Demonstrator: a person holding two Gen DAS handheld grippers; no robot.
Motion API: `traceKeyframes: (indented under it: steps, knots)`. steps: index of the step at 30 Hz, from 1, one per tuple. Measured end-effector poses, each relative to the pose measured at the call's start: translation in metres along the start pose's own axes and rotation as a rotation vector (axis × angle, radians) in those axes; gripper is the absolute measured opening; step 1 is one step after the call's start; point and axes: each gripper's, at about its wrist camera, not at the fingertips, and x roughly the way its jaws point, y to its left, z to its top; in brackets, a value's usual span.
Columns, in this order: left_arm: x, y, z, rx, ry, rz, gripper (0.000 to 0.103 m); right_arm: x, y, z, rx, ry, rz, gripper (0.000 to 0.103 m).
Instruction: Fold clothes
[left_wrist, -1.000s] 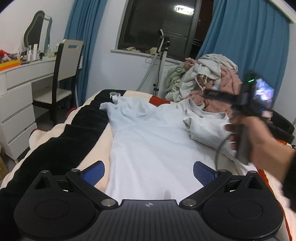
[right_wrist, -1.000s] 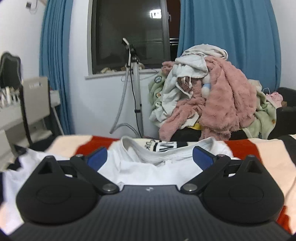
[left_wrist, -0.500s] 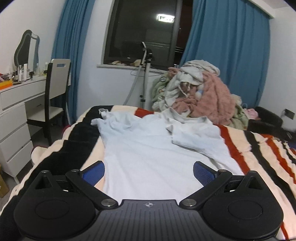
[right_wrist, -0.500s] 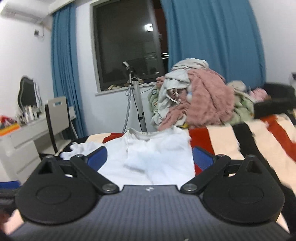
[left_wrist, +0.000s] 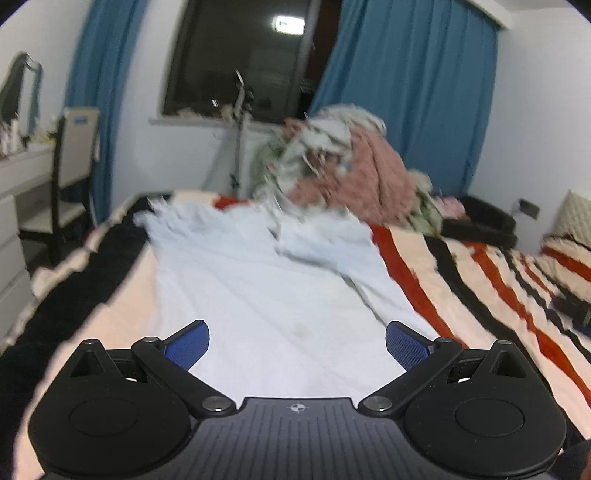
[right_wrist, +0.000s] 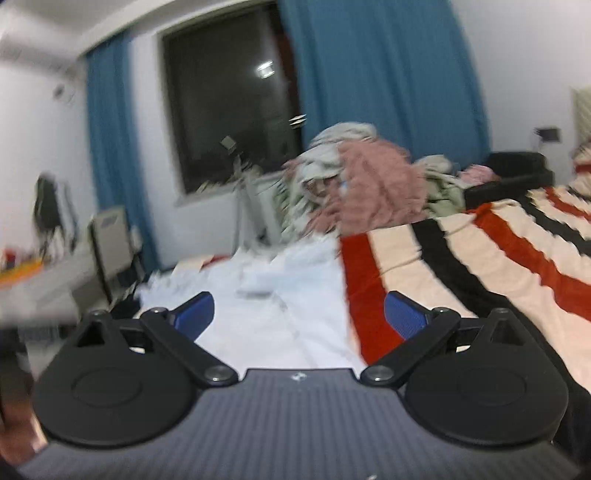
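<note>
White shirt (left_wrist: 266, 295) lies spread flat on the striped blanket (left_wrist: 461, 295), hem end nearest the cameras, one sleeve folded in over the body on its right side. Left gripper (left_wrist: 297, 343) is above the hem, jaws spread wide, nothing between them. Right gripper (right_wrist: 299, 314) is also spread wide and empty, above the shirt's right edge where it meets the red stripe. Beyond the shirt: clothes pile (left_wrist: 343, 166), then blue curtains (left_wrist: 413, 92) and a dark window (left_wrist: 243, 59). Both views motion-blurred.
</note>
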Motion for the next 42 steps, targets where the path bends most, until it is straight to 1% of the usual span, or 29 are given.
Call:
traceKeyframes:
  steps: [2,5,7,8,10,11,13,14,16,18,19,20,21,22,25,27,30,31,34,38,42]
  knots:
    - [0.011,-0.004,-0.005,-0.010,0.050,-0.035,0.096,-0.003,-0.022,0.008,0.077,-0.023,-0.035,0.100]
    - [0.028,-0.013,-0.012,-0.040,0.126,-0.128,0.085,-0.010,-0.057,0.018,0.194,-0.058,-0.087,0.100]
    - [0.040,-0.024,-0.018,-0.069,0.179,-0.212,0.073,-0.014,-0.077,0.023,0.262,-0.080,-0.116,0.100]
    - [0.046,-0.030,-0.021,-0.086,0.206,-0.260,0.069,-0.016,-0.083,0.023,0.281,-0.090,-0.120,0.100]
    - [0.059,-0.043,-0.027,-0.117,0.260,-0.356,0.057,-0.016,-0.088,0.021,0.296,-0.094,-0.115,0.100]
    - [0.067,-0.052,-0.032,-0.129,0.287,-0.404,0.054,-0.015,-0.089,0.020,0.300,-0.094,-0.110,0.100]
    - [0.084,-0.068,-0.044,-0.159,0.353,-0.497,0.042,-0.012,-0.089,0.018,0.288,-0.084,-0.100,0.100]
    - [0.093,-0.076,-0.051,-0.179,0.391,-0.541,0.039,-0.011,-0.089,0.017,0.284,-0.078,-0.096,0.100]
    - [0.111,-0.088,-0.069,-0.230,0.472,-0.612,0.031,-0.008,-0.090,0.016,0.287,-0.064,-0.086,0.100]
    - [0.126,-0.098,-0.085,-0.268,0.532,-0.664,0.025,-0.008,-0.092,0.014,0.306,-0.048,-0.079,0.100]
    - [0.132,-0.102,-0.091,-0.268,0.551,-0.677,0.019,-0.008,-0.093,0.013,0.317,-0.042,-0.076,0.100]
    - [0.136,-0.106,-0.095,-0.253,0.569,-0.684,0.015,-0.008,-0.094,0.012,0.327,-0.037,-0.075,0.100]
    - [0.140,-0.108,-0.099,-0.246,0.582,-0.691,0.006,-0.007,-0.095,0.012,0.335,-0.033,-0.073,0.100]
    - [0.143,-0.107,-0.102,-0.258,0.583,-0.700,0.004,-0.007,-0.094,0.011,0.338,-0.029,-0.071,0.100]
    - [0.148,-0.100,-0.105,-0.317,0.580,-0.742,0.005,0.000,-0.091,0.007,0.319,-0.009,-0.070,0.100]
    - [0.154,-0.096,-0.107,-0.348,0.591,-0.748,0.005,0.004,-0.090,0.005,0.318,0.015,-0.074,0.100]
    - [0.164,-0.092,-0.113,-0.375,0.638,-0.745,0.011,0.006,-0.090,0.004,0.319,0.023,-0.077,0.100]
    - [0.166,-0.092,-0.115,-0.376,0.652,-0.744,0.020,0.006,-0.089,0.003,0.318,0.024,-0.081,0.100]
    - [0.171,-0.094,-0.115,-0.385,0.675,-0.738,0.029,0.006,-0.088,0.002,0.313,0.028,-0.092,0.100]
    - [0.178,-0.092,-0.119,-0.413,0.699,-0.738,0.036,0.006,-0.085,0.001,0.300,0.033,-0.104,0.100]
    - [0.175,-0.087,-0.119,-0.454,0.714,-0.732,0.042,0.010,-0.081,-0.001,0.283,0.050,-0.110,0.100]
